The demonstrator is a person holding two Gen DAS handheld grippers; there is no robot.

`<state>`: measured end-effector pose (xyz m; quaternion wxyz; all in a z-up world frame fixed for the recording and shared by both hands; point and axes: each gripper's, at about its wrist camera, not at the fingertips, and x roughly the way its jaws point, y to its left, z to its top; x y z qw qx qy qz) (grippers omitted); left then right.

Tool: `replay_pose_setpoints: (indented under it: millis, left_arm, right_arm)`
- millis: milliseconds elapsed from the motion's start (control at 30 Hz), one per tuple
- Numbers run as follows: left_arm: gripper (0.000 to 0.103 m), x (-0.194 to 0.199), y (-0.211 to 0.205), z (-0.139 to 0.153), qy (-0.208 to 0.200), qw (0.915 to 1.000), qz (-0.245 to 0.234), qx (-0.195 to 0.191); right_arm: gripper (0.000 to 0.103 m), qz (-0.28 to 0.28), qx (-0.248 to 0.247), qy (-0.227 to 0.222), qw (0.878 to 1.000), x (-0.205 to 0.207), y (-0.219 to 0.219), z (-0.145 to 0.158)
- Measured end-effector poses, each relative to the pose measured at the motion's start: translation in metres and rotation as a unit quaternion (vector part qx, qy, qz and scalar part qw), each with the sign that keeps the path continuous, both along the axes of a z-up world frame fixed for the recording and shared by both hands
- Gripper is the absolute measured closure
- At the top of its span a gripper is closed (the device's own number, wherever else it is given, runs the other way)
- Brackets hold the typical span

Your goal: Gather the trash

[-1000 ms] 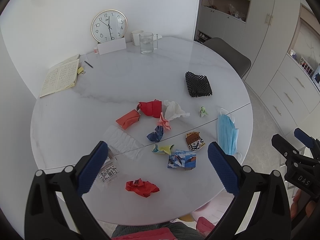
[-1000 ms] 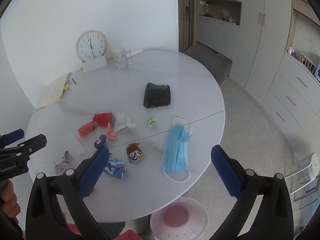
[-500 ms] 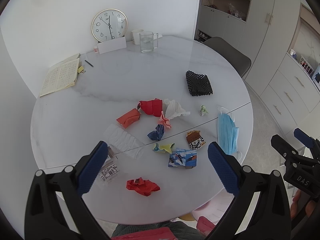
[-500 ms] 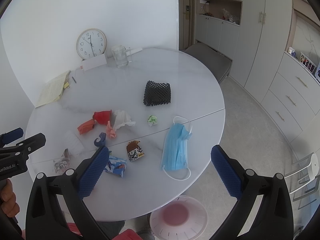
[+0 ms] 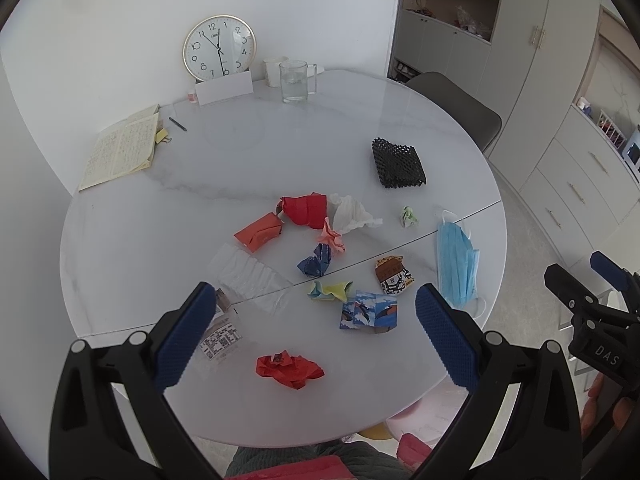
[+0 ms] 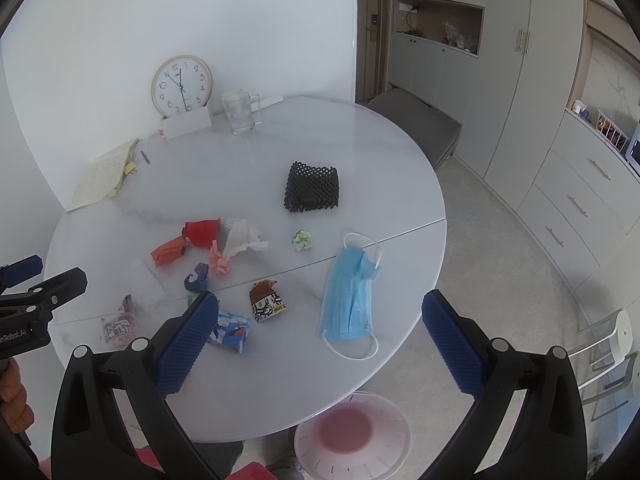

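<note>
White marble round table [image 5: 132, 216], centre of both views, bearing scattered trash: crumpled red paper [image 5: 290, 369] lower centre in the left wrist view, blue printed wrapper [image 5: 369, 311], blue face mask [image 6: 350, 295], white tissue [image 5: 352, 214], black mesh pad [image 6: 313, 186]. Clock [image 5: 219, 49] and glass mug [image 5: 295, 81] at upper left. Pink bin [image 6: 353, 436] on the floor at the bottom of the right wrist view. Left gripper [image 5: 312, 334] and right gripper [image 6: 316, 342]: both spread wide, holding nothing, above the table's near edge.
</note>
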<state>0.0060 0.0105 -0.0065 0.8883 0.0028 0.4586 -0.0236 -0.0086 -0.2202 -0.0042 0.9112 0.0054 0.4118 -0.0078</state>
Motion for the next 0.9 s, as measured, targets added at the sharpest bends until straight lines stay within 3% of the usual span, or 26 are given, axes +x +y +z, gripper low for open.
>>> replay_pose_setpoints:
  millis: [233, 467, 633, 800, 900]
  left_arm:
    - [0.008, 0.003, 0.021, -0.009, -0.012, 0.9996, -0.022, -0.009]
    - [0.008, 0.006, 0.068, -0.044, -0.023, 0.9928, -0.117, 0.012]
    - [0.008, 0.016, 0.099, -0.093, 0.037, 0.9721, -0.229, 0.036]
    - [0.008, 0.03, 0.115, -0.144, 0.097, 0.9523, -0.287, 0.037]
    - [0.008, 0.039, 0.12, -0.165, 0.114, 0.9459, -0.302, 0.029]
  right_arm:
    - [0.002, 0.004, 0.04, -0.005, 0.999, -0.001, 0.003, -0.008]
    - [0.002, 0.027, -0.001, 0.03, 0.999, 0.005, 0.036, -0.027]
    - [0.002, 0.047, -0.01, 0.056, 0.997, 0.001, 0.07, -0.052]
    - [0.002, 0.048, 0.046, 0.078, 0.995, -0.002, 0.102, -0.08]
    - [0.002, 0.036, 0.061, 0.097, 0.993, 0.0, 0.117, -0.098]
